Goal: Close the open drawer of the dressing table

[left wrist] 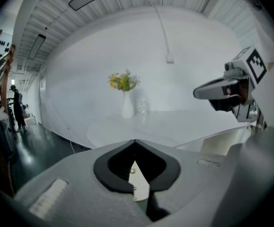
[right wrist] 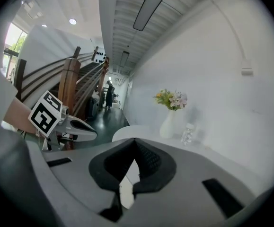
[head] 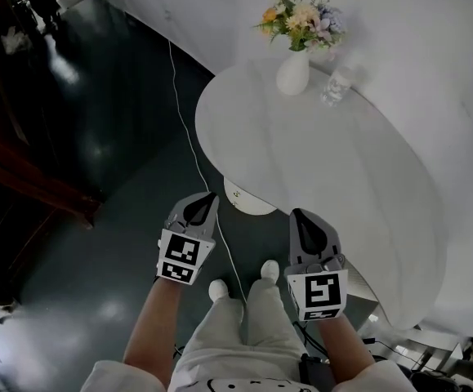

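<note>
The head view looks steeply down from above the person, with the vase near its top edge. Both gripper views sit low and look roughly level across the table toward the vase, well off. All three share vase and table. The left gripper view catches the right gripper, and the right gripper view the left gripper.

Dressing table: white, with a smooth oval top standing level, its far long edge close against the white wall. A round pale foot shows under the top's near end. 1 drawer: a pale box standing out from beneath the top's near edge, pulled open. Its inside cannot be made out from any view.
</note>
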The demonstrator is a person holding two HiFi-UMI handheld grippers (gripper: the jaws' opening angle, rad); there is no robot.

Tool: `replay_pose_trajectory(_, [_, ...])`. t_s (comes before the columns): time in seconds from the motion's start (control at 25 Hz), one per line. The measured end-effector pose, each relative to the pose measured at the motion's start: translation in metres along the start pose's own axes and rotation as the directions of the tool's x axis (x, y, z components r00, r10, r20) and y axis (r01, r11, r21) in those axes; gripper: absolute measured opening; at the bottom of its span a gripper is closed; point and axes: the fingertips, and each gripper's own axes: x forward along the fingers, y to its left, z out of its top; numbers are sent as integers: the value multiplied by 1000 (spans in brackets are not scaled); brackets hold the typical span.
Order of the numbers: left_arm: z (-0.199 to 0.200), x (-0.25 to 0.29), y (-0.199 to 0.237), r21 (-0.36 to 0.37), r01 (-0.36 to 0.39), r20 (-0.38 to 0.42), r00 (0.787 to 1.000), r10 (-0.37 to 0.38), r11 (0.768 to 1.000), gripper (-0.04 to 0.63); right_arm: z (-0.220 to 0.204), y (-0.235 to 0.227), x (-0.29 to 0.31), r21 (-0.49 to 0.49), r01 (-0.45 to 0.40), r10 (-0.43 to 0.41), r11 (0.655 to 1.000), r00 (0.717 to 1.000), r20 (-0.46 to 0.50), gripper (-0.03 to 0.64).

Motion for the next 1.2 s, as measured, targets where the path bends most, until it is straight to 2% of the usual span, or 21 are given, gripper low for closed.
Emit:
replay_pose_trajectory(0.32, [61,-42,-14,81,-8,56,998,3,997,16,44,-12,-33,36,37,-39,999,998,54,-6])
replay_pose_trajectory(0.68, [115,-84,0,54,-105,160,983,95,993,17,81,-20,-63,64,59,-67,996,989,128,-5])
replay_pose_trajectory(0.84, [134,-102,3,39,-158,200,969,148,987,17,100,-22,-73,23,60,-63,998,984,165,-5])
replay_pose_trajectory(1.2, [181,-128,-1,18,-238,278,934,224,971,17,127,-42,-90,1,32,-32,999,971,237,-5])
